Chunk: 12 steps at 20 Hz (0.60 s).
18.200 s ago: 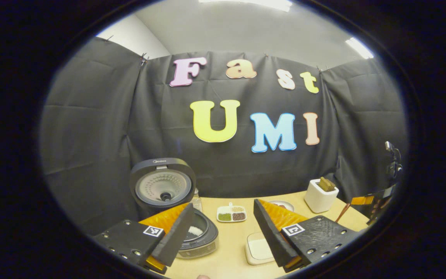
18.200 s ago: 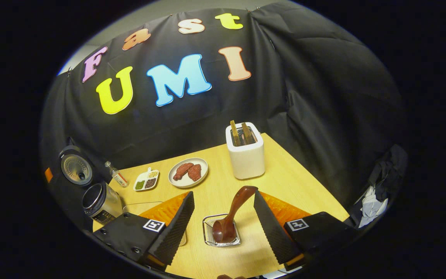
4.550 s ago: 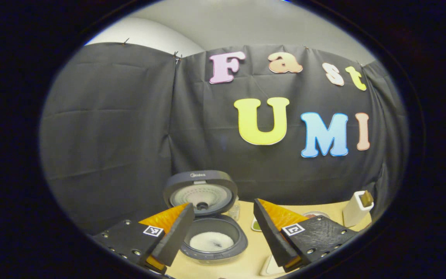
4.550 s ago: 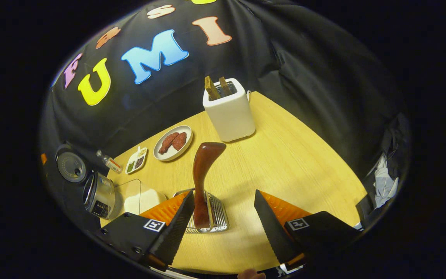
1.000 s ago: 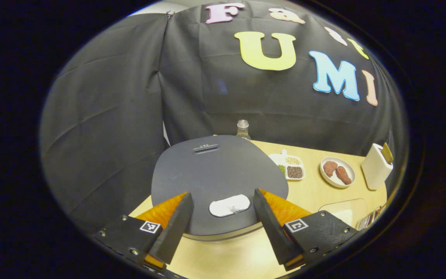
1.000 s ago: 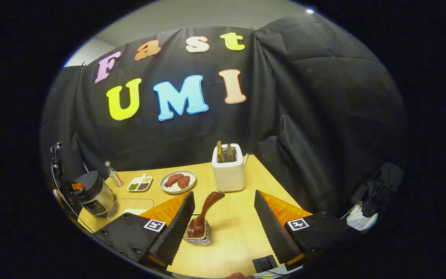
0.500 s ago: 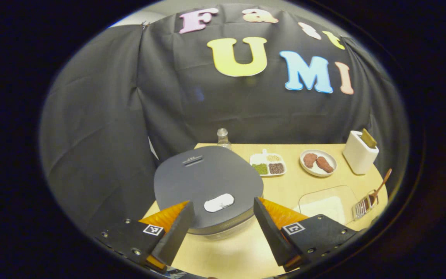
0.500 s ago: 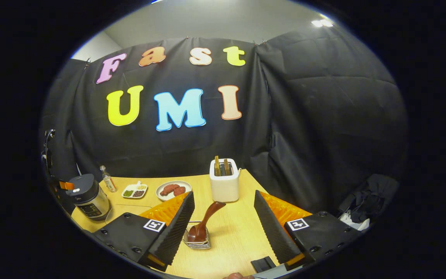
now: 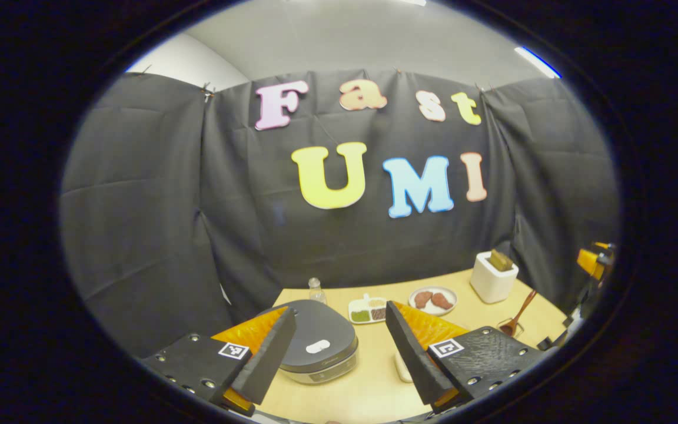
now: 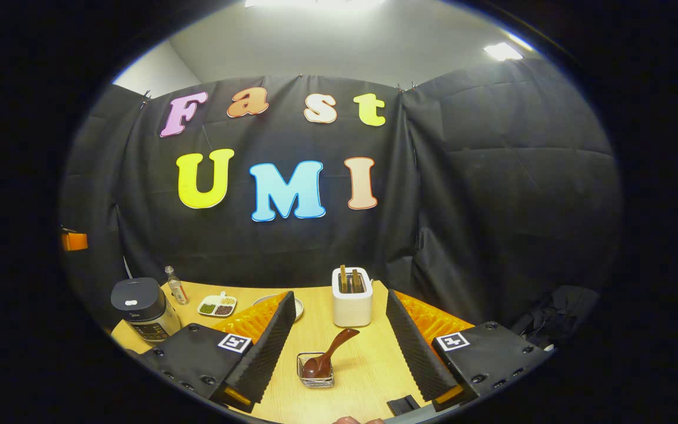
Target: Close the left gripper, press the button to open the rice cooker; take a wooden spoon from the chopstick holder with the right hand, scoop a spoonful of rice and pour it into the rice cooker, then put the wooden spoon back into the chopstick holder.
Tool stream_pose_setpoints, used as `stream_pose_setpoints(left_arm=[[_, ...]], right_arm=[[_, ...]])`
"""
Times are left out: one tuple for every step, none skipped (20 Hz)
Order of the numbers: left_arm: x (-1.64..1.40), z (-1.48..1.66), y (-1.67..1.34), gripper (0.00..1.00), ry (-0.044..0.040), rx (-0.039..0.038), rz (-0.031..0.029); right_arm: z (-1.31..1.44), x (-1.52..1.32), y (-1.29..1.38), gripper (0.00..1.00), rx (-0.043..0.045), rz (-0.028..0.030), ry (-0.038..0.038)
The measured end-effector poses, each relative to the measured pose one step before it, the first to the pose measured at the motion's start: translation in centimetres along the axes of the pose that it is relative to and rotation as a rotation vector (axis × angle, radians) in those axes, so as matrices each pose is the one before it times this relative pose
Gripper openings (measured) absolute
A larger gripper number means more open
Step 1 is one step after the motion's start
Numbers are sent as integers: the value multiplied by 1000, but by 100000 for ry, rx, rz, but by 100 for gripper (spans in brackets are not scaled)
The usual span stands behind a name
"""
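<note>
Beside the toaster (image 10: 352,297), wooden spoon (image 10: 327,356) leans rightward in its chopstick holder (image 10: 315,370), between the right claw (image 10: 339,347) (wide open, empty).

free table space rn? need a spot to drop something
Bare wood between the chopstick holder and toaster, and right of both out to the table edge. Crowded along the back: rice cooker, bottle, sectioned dish, plate.

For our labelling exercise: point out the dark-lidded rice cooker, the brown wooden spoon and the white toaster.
Dark-lidded rice cooker (image 9: 315,335), left gripper view, on its closed lid.
Brown wooden spoon (image 10: 339,343), right gripper view, on its handle.
White toaster (image 10: 352,309), right gripper view, on its front wall.
</note>
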<state>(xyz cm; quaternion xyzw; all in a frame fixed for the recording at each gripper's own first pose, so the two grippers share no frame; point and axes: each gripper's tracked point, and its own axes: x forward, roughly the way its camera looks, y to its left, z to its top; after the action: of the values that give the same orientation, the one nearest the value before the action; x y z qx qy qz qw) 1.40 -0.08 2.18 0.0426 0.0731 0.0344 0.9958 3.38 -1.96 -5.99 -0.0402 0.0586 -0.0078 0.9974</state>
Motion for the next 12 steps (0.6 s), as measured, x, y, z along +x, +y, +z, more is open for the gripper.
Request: stream_pose_setpoints(left_arm=[[-1457,781,768,96,-2965,-2607,2142],[-1388,623,705,95,-2926,-2180,1690],[-710,417,125,95,-1909,-1886,766],[-1034,-243,254,95,-1180,-1198,-98],[-1290,102,598,95,-1053,-523,-244],[-582,437,213,95,-1736,233,-810],[-347,444,-12,95,-2132,684,-1387],[-235,-157,-103,95,-713,842,-1205],[-150,-318,-41,95,586,112,-455],[-133,-513,-13,95,1502,-692,175],[-26,-313,-177,95,127,-1232,-584],[53,-122,-356,95,-254,-1322,-912]], right_arm=[[28,-542,-38,98,-48,-1124,-246],[170,-436,-142,98,-54,-1313,-606],[47,-575,46,98,251,-695,-857],[-111,-573,125,98,418,-432,-446],[-67,-553,170,98,499,51,-417],[-84,-392,157,98,521,314,-691],[49,-262,161,93,700,245,-1011],[116,-74,37,98,420,-172,-923],[-120,-98,66,98,420,-330,175],[-237,61,322,98,848,406,420],[-254,97,539,98,1254,927,720],[-160,300,609,98,1399,1572,902]])
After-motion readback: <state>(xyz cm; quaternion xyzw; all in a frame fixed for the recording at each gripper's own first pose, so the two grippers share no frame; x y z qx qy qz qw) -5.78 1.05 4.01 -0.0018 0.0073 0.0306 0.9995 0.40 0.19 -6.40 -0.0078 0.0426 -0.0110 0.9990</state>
